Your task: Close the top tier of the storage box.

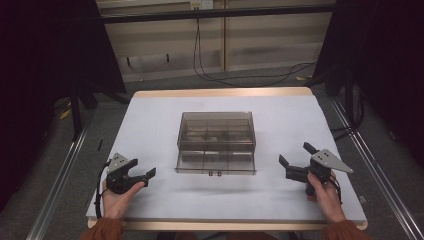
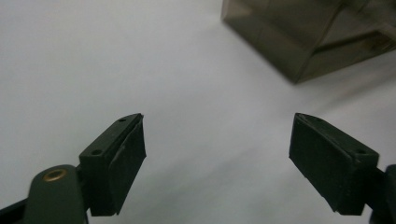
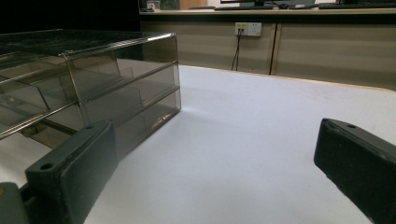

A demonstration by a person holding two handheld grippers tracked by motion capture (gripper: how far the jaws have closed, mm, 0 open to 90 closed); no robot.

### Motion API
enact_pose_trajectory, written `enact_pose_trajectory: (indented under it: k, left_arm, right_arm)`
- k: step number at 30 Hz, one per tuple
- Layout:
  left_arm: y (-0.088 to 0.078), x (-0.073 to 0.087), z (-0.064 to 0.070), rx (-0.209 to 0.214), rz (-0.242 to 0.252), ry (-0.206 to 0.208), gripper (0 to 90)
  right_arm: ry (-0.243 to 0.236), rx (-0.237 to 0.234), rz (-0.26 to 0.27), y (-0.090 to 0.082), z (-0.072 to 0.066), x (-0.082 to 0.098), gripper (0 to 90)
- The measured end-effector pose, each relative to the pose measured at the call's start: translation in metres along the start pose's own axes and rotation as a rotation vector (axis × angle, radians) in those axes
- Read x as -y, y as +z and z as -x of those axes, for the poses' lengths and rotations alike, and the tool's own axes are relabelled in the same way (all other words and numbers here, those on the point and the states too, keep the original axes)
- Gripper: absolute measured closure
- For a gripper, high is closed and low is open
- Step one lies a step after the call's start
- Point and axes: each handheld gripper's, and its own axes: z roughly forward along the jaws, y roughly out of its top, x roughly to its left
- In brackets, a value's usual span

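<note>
My left gripper [image 2: 218, 154] hangs over the pale desk [image 2: 140, 60], its two black jaws wide apart with nothing between them. A smoky clear plastic box [image 2: 308, 35] sits ahead, upper right.

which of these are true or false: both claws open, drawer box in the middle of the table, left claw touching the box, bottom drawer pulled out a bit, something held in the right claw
Both claws are open: true; the left claw and the right claw stand with jaws apart.
The drawer box sits mid-table: true.
The left claw touches the box: false; bare table lies between them.
The bottom drawer is pulled out a bit: true; it juts toward the person.
The right claw holds something: false; nothing is between its jaws.
</note>
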Motion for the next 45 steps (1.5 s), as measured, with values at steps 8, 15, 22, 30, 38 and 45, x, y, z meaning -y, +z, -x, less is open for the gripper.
enact_pose_trajectory:
  k: [8, 15, 22, 30, 38, 45]
  left_arm:
    - [-0.006, -0.003, 0.023, 0.13, 0.027, 0.039, 29.1]
    - [-0.008, -0.005, 0.042, 0.19, -0.012, 0.109, 40.1]
    - [-0.012, -0.009, 0.06, 0.256, -0.03, 0.144, 47.9]
    - [-0.011, -0.009, 0.072, 0.322, -0.056, 0.165, 55.1]
    - [-0.01, -0.008, 0.077, 0.39, -0.075, 0.189, 58.0]
    - [-0.006, -0.008, 0.085, 0.438, -0.106, 0.215, 58.2]
  right_arm:
    - [-0.003, 0.0, 0.006, 0.0, 0.0, 0.0, 0.0]
    - [-0.009, 0.003, 0.009, 0.0, -0.001, 0.0, 0.0]
    - [-0.018, 0.005, 0.01, 0.0, -0.002, 0.0, 0.0]
    - [-0.015, 0.002, 0.012, -0.001, -0.001, 0.0, 0.0]
    - [-0.018, 0.006, 0.011, 0.0, -0.002, 0.0, 0.0]
    - [-0.02, 0.001, 0.013, 0.0, -0.002, 0.001, 0.0]
